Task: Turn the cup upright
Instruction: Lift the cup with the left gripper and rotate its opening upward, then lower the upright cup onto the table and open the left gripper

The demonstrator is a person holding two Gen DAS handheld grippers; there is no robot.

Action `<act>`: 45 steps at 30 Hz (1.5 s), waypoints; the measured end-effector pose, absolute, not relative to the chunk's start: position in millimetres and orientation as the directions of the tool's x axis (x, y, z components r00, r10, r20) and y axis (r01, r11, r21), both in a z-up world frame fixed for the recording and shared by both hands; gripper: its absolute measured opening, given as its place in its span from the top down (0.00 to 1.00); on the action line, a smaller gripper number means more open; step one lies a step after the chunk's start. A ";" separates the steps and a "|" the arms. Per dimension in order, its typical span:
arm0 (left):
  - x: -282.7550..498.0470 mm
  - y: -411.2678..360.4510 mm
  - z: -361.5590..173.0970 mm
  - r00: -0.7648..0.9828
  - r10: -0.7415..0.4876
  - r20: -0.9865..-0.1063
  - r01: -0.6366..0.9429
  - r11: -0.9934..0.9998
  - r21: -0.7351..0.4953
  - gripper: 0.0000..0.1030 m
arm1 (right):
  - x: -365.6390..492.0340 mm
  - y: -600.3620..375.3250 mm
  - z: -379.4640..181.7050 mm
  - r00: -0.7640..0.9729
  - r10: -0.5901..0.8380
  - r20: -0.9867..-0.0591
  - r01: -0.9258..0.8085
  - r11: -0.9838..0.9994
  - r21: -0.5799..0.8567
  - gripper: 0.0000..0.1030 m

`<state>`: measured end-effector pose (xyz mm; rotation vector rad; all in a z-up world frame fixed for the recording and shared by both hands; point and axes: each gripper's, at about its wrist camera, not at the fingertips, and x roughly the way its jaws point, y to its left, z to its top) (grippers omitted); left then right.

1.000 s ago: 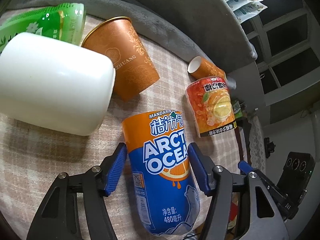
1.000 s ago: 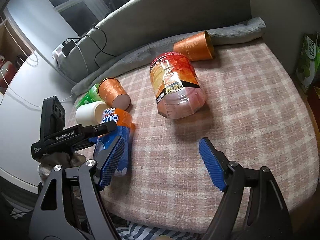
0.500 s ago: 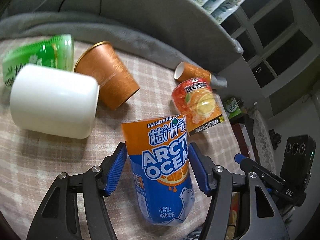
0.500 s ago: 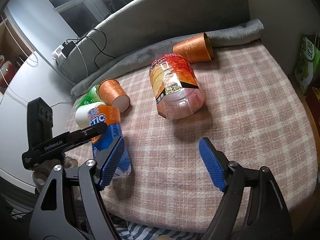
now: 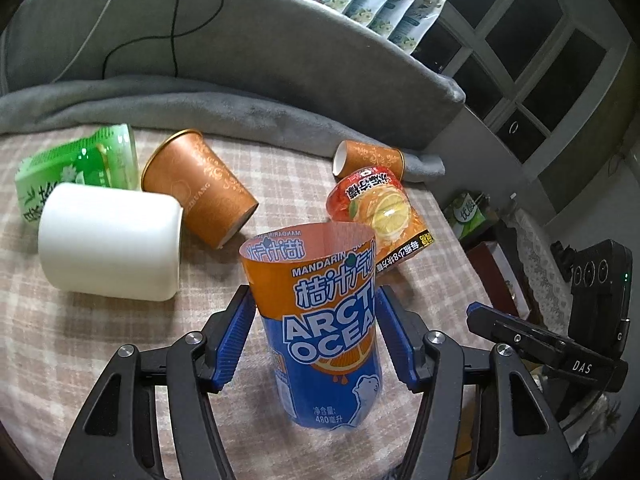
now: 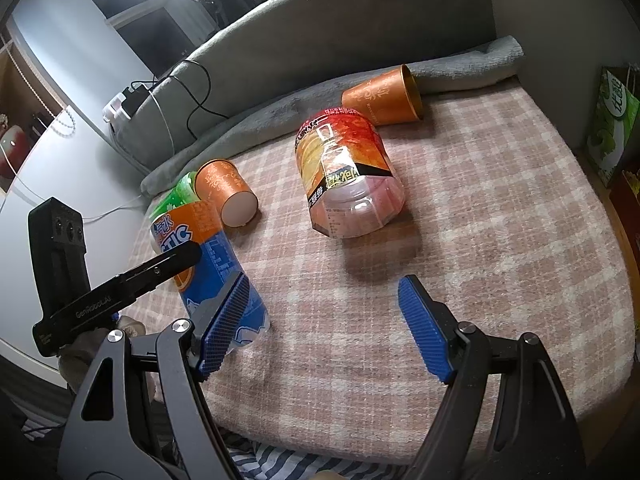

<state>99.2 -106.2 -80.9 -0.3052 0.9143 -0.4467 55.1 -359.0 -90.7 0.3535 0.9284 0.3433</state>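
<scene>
My left gripper is shut on the blue-and-orange Arctic Ocean cup and holds it nearly upright, open mouth up, base at the checked blanket. The same cup shows at the left of the right wrist view, leaning a little, with the left gripper's body beside it. My right gripper is open and empty over the blanket, to the right of that cup.
Lying on the checked blanket: a white cup, a green cup, an orange paper cup, a second orange paper cup, and a red-orange clear cup. A grey headboard stands behind. A green box stands at the right.
My left gripper has tipped the Arctic Ocean cup from lying on its side to nearly upright, so its open mouth now shows. The right gripper has stayed put.
</scene>
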 end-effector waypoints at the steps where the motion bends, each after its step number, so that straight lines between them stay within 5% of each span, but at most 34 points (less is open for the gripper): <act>1: 99.2 -107.0 -80.3 0.533 -0.491 -0.689 0.244 0.869 -0.431 0.41 | 55.0 -359.3 -90.6 0.555 0.433 -0.711 -0.134 0.889 0.437 0.23; 45: 62.0 -149.7 -69.3 0.680 -0.358 -0.640 0.371 0.921 -0.122 0.41 | 48.7 -366.4 -84.6 0.581 0.434 -0.689 -0.123 0.883 0.452 0.23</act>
